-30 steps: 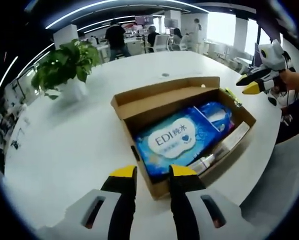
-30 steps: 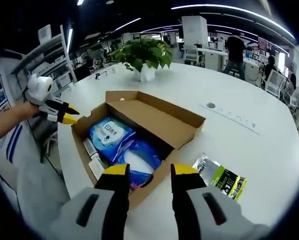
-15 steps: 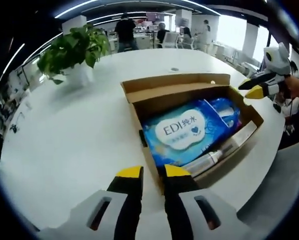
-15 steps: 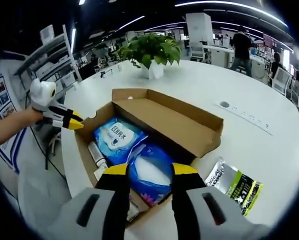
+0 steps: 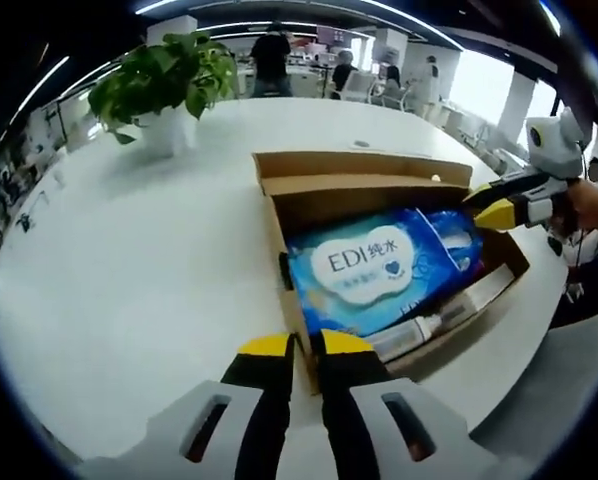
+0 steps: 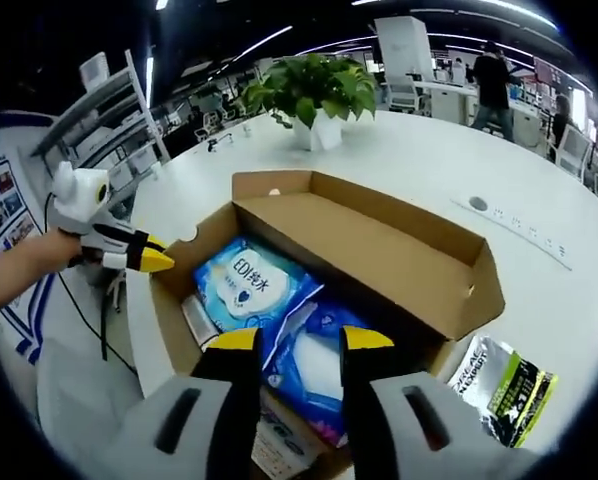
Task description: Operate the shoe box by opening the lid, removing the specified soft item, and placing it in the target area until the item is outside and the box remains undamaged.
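Note:
The brown shoe box (image 5: 364,188) lies open on the white table, its lid (image 6: 379,240) folded back. Inside lie a blue wipes pack marked EDI (image 5: 364,268) (image 6: 247,285), a second blue soft pack (image 5: 449,230) (image 6: 314,360) and a white tube (image 5: 419,325). My left gripper (image 5: 306,345) has its jaws almost together astride the rim of the box's near wall; the right gripper view has it (image 6: 149,260) at that corner. My right gripper (image 6: 299,340) hovers open over the second blue pack, nothing between its jaws; the left gripper view shows it (image 5: 494,213) at the far rim.
A silver and green pouch (image 6: 504,385) lies on the table (image 5: 129,260) beside the box. A potted plant (image 5: 169,85) (image 6: 314,90) stands further back. People move around desks in the background. Shelving (image 6: 99,120) stands off the table's edge.
My left jaws have narrowed from wide apart to nearly touching at the box wall. The right gripper has moved forward from outside the box to over the packs.

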Demonstrator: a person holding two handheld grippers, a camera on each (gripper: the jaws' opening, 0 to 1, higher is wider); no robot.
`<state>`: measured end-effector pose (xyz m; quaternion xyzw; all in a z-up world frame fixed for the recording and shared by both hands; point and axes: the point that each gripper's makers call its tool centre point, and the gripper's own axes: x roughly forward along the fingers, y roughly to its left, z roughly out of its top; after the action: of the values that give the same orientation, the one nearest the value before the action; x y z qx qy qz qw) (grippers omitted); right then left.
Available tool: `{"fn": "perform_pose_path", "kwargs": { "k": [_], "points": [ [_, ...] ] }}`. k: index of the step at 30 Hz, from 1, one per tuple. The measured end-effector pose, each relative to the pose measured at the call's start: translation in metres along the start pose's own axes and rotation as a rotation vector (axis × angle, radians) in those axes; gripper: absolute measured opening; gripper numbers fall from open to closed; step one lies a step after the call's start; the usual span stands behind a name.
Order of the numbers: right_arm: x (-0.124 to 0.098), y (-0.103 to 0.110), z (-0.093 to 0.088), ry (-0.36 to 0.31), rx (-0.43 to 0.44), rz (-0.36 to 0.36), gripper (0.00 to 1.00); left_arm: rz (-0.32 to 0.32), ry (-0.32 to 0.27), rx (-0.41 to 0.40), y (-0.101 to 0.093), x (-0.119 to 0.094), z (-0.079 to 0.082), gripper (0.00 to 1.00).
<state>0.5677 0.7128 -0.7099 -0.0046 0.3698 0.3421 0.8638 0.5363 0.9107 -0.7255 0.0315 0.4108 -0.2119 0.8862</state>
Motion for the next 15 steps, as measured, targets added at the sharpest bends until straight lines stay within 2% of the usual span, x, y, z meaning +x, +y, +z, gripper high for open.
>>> {"fn": "perform_pose_path", "kwargs": {
  "k": [15],
  "points": [
    [0.037, 0.007, -0.005, 0.047, 0.055, 0.049, 0.26, 0.001, 0.012, -0.012, 0.0, 0.001, 0.0, 0.06]
  ]
}}
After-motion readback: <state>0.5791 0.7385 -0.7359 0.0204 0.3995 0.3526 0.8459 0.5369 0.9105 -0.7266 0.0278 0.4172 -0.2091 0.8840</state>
